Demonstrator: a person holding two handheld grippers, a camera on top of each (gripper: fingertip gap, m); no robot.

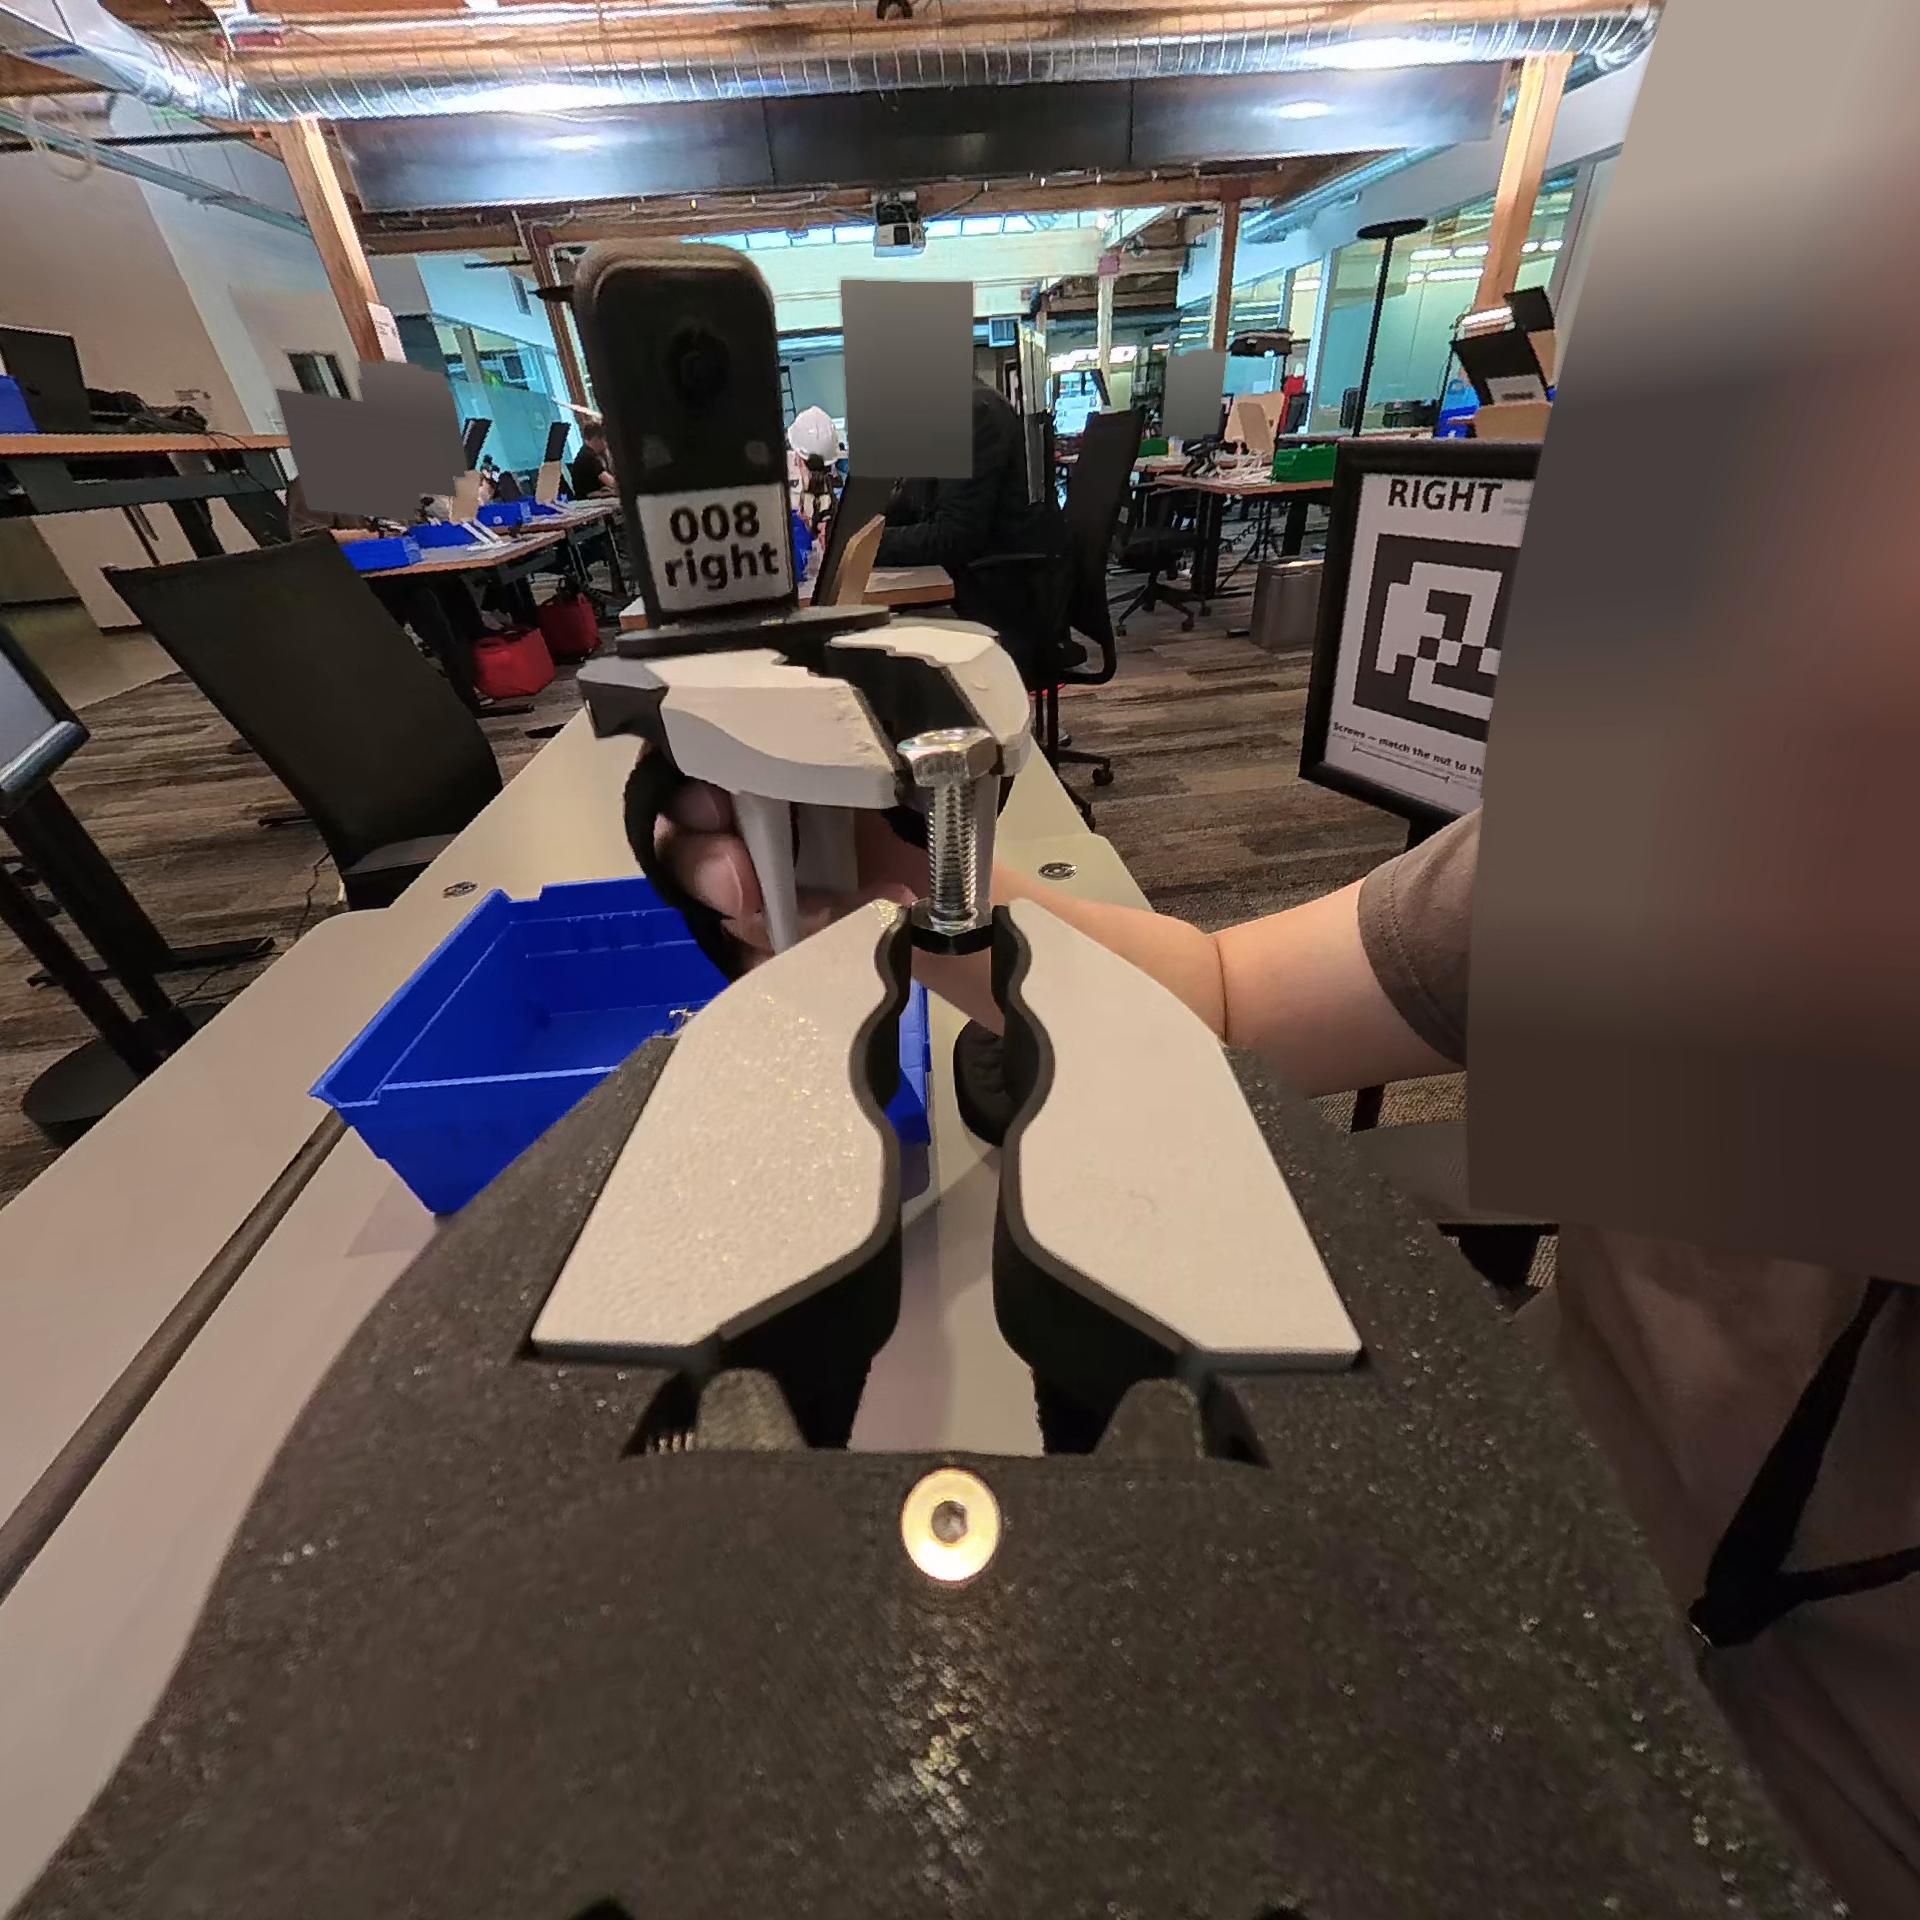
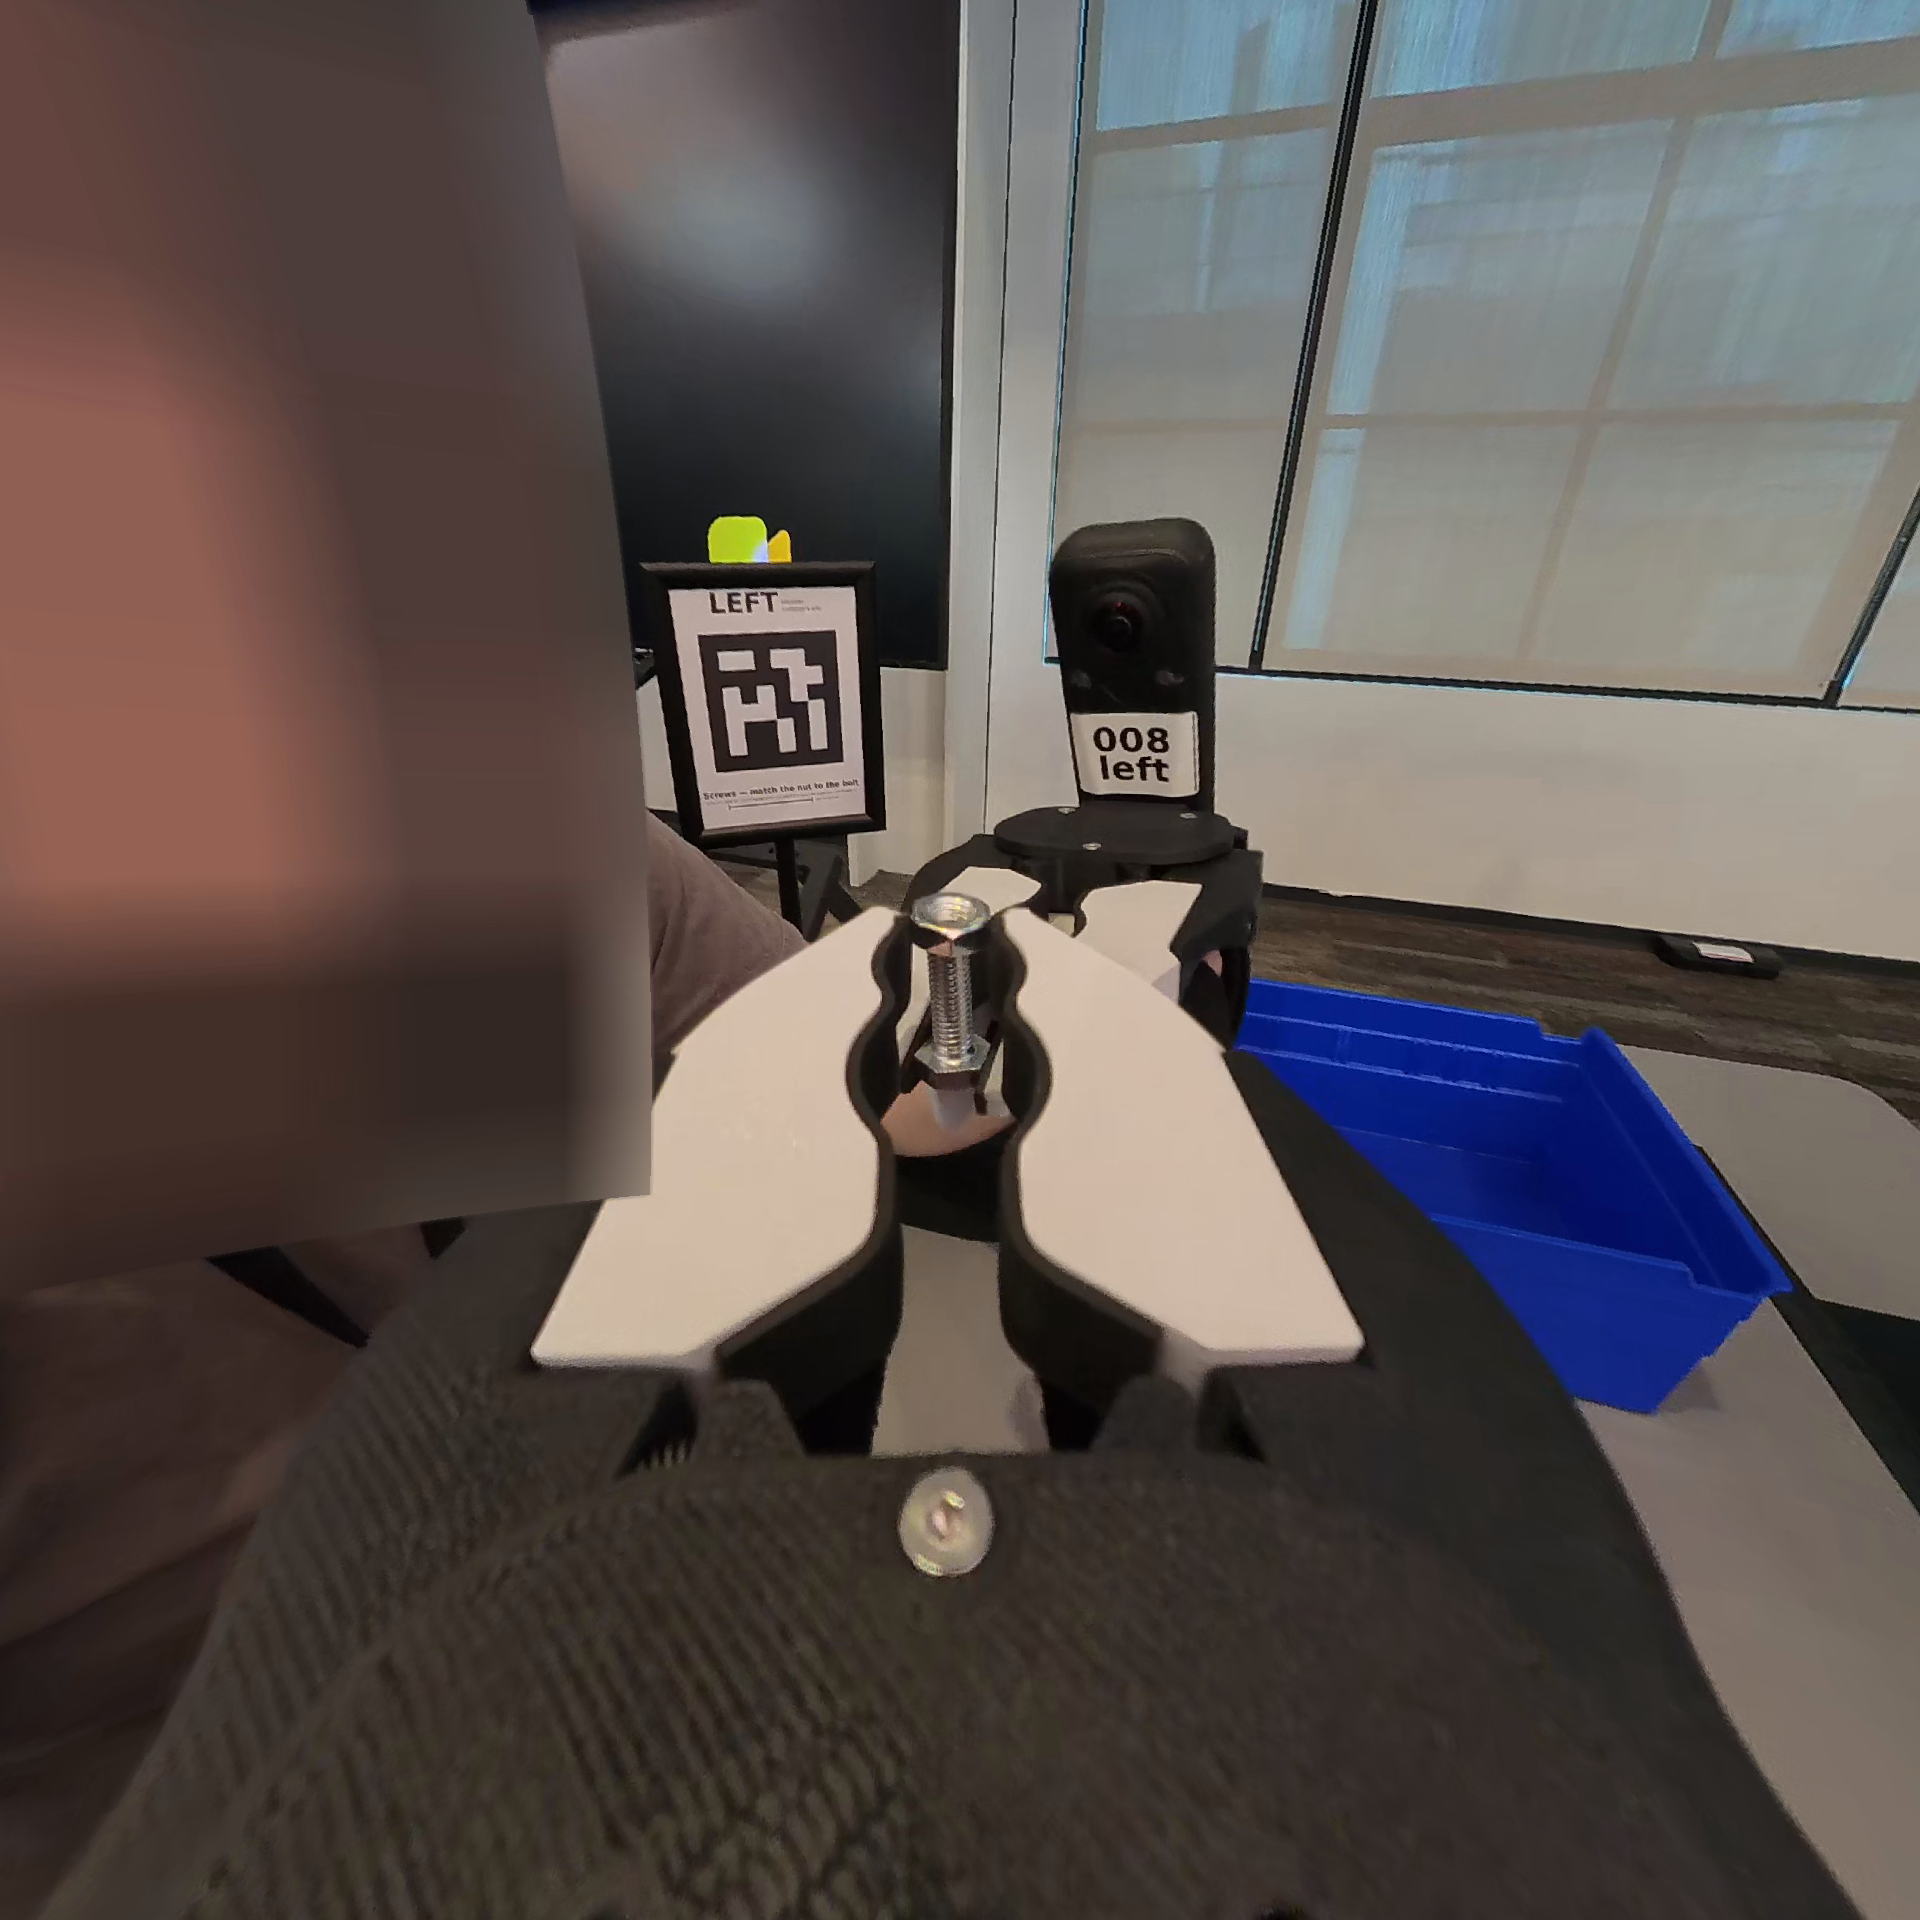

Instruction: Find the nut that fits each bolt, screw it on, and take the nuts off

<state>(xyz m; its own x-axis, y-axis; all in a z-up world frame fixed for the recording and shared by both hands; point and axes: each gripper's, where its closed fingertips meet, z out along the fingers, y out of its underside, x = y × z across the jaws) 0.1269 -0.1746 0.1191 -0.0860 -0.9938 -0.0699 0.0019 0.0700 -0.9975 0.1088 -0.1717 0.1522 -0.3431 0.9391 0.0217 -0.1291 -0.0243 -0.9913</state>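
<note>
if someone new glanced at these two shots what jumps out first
A shiny silver hex-head steel bolt hangs in mid-air at the centre, its head pinched by the right hand-held gripper. Its threaded end sits in a small hex nut gripped by the left hand-held gripper. Just behind, a bright blue plastic bin sits on the pale grey table.

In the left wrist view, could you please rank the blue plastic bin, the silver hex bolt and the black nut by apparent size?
1. Blue plastic bin
2. Silver hex bolt
3. Black nut, gripped in the left tongs
</note>
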